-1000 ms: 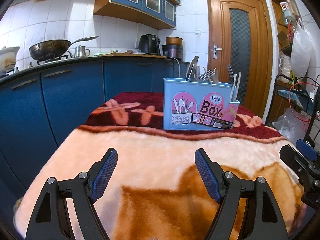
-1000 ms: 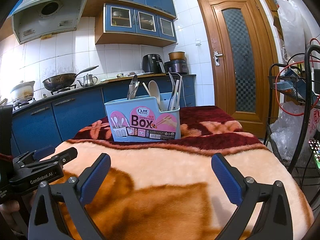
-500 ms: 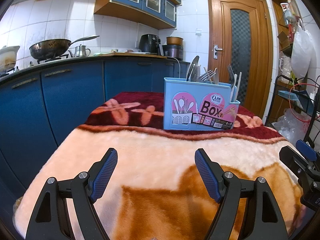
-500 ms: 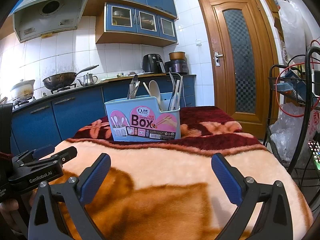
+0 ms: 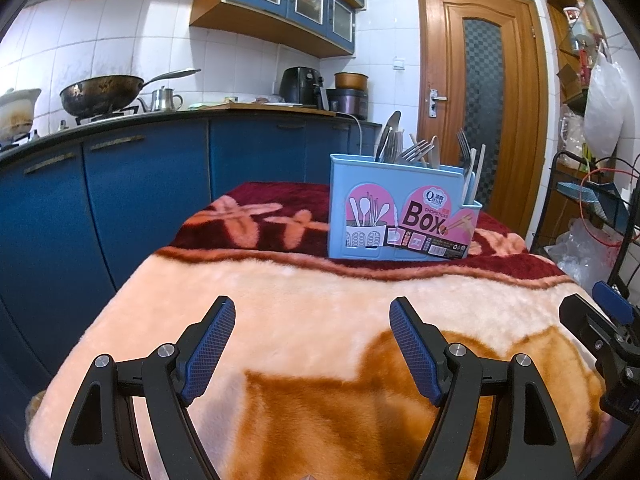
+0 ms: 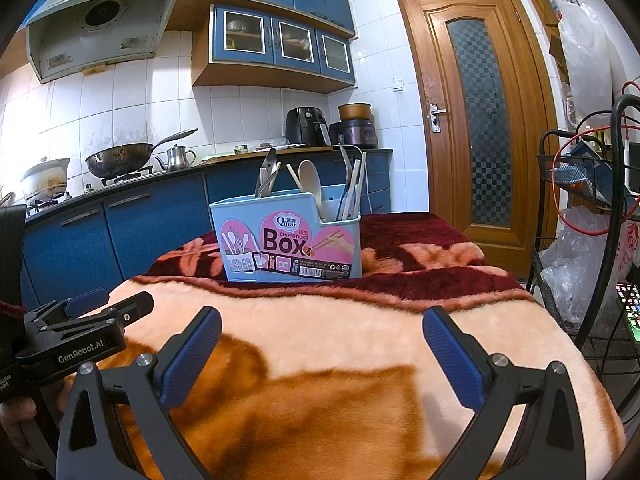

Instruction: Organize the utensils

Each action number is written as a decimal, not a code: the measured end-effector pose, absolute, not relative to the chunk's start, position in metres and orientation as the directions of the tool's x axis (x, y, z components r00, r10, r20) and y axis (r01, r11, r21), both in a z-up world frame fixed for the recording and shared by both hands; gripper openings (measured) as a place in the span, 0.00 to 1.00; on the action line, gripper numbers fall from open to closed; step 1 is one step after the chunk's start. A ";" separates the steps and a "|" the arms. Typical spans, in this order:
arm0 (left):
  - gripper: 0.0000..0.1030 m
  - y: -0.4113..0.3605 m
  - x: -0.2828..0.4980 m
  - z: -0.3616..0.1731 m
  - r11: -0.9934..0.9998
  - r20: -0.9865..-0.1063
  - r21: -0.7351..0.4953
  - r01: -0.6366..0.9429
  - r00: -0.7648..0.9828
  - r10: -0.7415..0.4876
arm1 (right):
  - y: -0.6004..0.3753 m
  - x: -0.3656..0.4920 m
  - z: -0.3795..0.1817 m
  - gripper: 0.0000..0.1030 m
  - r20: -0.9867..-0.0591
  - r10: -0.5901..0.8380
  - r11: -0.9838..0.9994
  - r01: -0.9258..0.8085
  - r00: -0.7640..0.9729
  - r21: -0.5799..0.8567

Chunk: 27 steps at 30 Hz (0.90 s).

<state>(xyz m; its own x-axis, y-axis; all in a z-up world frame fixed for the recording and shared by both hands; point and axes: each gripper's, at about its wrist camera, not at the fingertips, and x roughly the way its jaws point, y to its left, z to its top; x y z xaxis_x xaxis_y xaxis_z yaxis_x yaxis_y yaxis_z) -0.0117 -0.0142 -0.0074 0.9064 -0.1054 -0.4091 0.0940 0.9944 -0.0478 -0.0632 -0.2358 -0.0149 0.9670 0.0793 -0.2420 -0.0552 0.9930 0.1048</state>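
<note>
A light blue utensil box (image 5: 400, 220) (image 6: 288, 240) with a pink "Box" label stands on the far, dark red part of the blanket-covered table (image 5: 320, 312) (image 6: 340, 340). Forks, spoons and chopsticks (image 5: 420, 150) stick up out of it; in the right wrist view a wooden spoon (image 6: 310, 178) shows among them. My left gripper (image 5: 312, 344) hovers open over the near blanket with nothing between its blue pads. My right gripper (image 6: 320, 356) is open and empty too, well short of the box. Each gripper shows at the edge of the other's view.
Blue kitchen cabinets (image 5: 120, 184) run along the left with a wok (image 5: 100, 94) and kettle (image 6: 176, 158) on the stove. A wooden door (image 6: 476, 128) stands behind the table. A black wire rack (image 6: 592, 208) with cables and plastic bags crowds the right side.
</note>
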 end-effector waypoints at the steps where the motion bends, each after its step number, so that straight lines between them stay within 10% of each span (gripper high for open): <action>1: 0.78 -0.014 -0.012 -0.007 0.994 -0.409 -0.048 0.094 0.906 -0.105 | -0.236 -0.063 -0.016 1.00 -0.242 0.079 0.993 -0.055 0.967 0.105; 27: 0.78 -0.014 -0.011 -0.007 0.995 -0.415 -0.051 0.083 0.905 -0.097 | -0.236 -0.063 -0.015 1.00 -0.243 0.080 0.993 -0.056 0.967 0.102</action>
